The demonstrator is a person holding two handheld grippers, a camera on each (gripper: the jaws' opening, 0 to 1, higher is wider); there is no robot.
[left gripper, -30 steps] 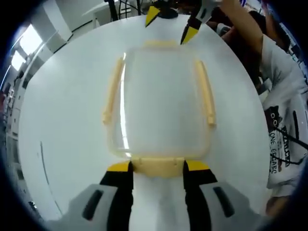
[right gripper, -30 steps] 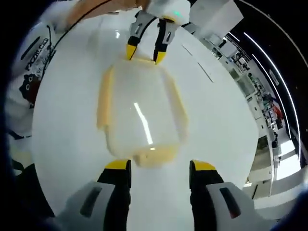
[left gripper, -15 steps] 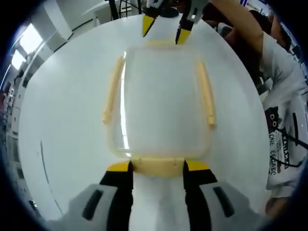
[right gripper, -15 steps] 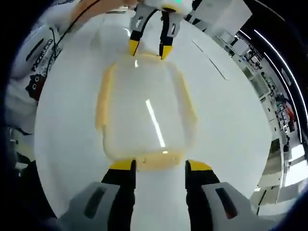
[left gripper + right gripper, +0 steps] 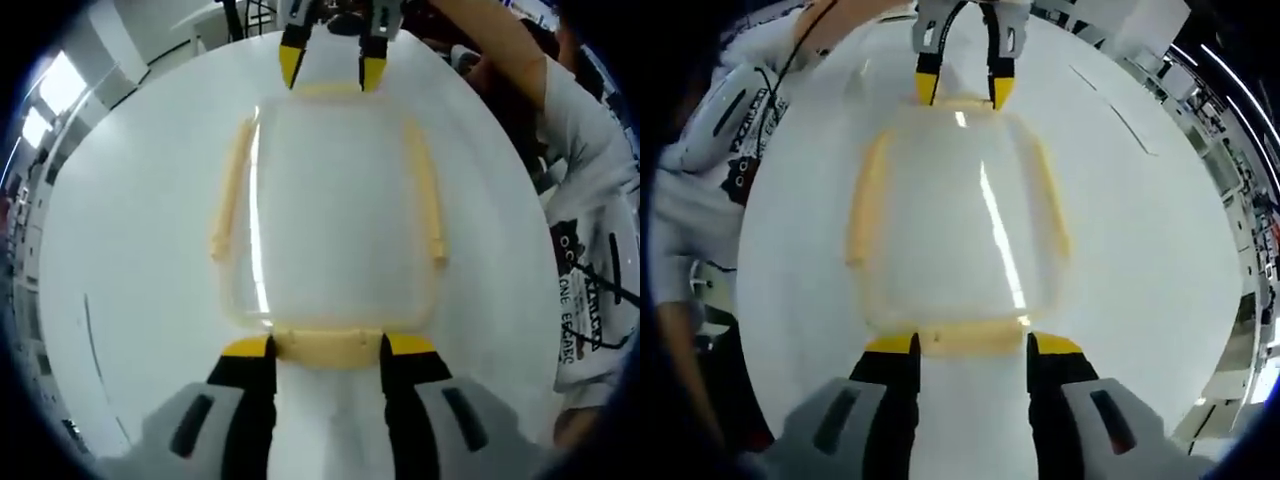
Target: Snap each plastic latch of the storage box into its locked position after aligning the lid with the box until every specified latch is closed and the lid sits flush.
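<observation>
We have the storage box [image 5: 335, 225] lying on the white tabletop [image 5: 130, 250], its near end latch [image 5: 328, 347] between the spread jaws of our left tool [image 5: 328, 345]. Our right tool [image 5: 970, 343], also released, brackets the opposite end latch [image 5: 972, 338]. The box looks light, stiff and likely slippery, so we would press on the latches.

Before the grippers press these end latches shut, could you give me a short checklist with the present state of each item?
1. Lid aligned on the box: ok, its edges follow the box outline in both views.
2. Left gripper straddles the near latch: ok, a jaw at each end of it.
3. Right gripper straddles the opposite latch: ok.
4. Both grippers open: ok.
5. Side latches snapped down: cannot tell; they lie along the lid's long edges.
6. Lid flush all round: cannot tell from these angles.
7. Table free of obstacles near the box: ok.
</observation>
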